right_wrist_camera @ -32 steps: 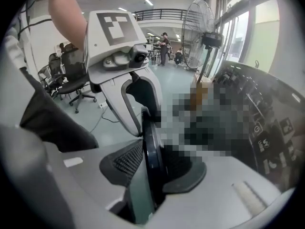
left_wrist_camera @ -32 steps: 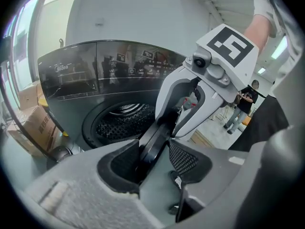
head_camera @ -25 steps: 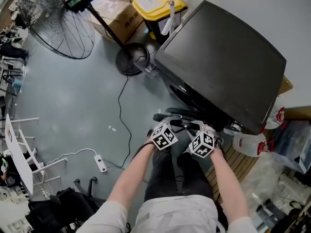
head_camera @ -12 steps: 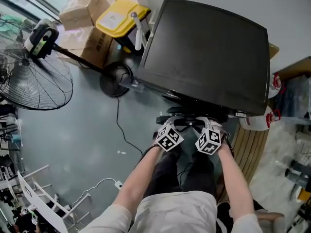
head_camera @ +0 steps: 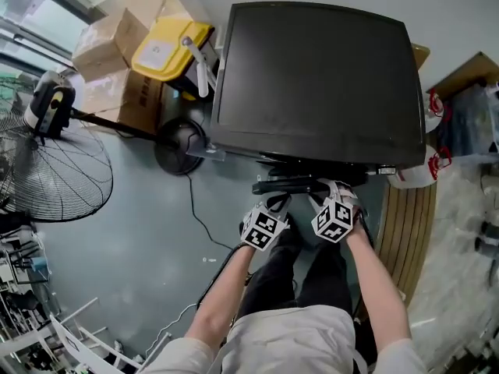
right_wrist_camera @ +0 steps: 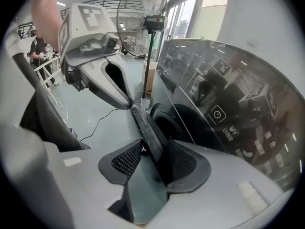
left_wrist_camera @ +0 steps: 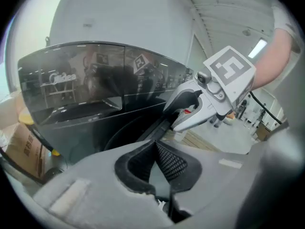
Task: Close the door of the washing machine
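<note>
Washing machine [head_camera: 312, 76]: at 12 o'clock in the head view. Only its black top shows, and the front and drum opening are hidden beneath it.
Door [head_camera: 300, 185]: ajar at the machine's front edge, just ahead of both grippers. It is seen edge-on as a dark strip, so its face cannot be made out.
Left gripper [left_wrist_camera: 153, 149]: fingers have just been closing and now stand almost together with nothing between them. The door edge lies beyond the tips.
Right gripper [right_wrist_camera: 153, 147]: fingers have just been opening and stand wide. The door edge runs between them, but whether a pad touches it is unclear.
Fingertips: in the head view both pairs are hard to separate from the dark door.
Fan [head_camera: 47, 170]: at 9 o'clock, cut off by the left edge.
Yellow bin [head_camera: 160, 49]: at 11 o'clock, partly behind the machine.
Change from earlier: the machine now sits squarer in the head view and the fan has slid toward the left edge. The left marker cube sits slightly back from the door.
</note>
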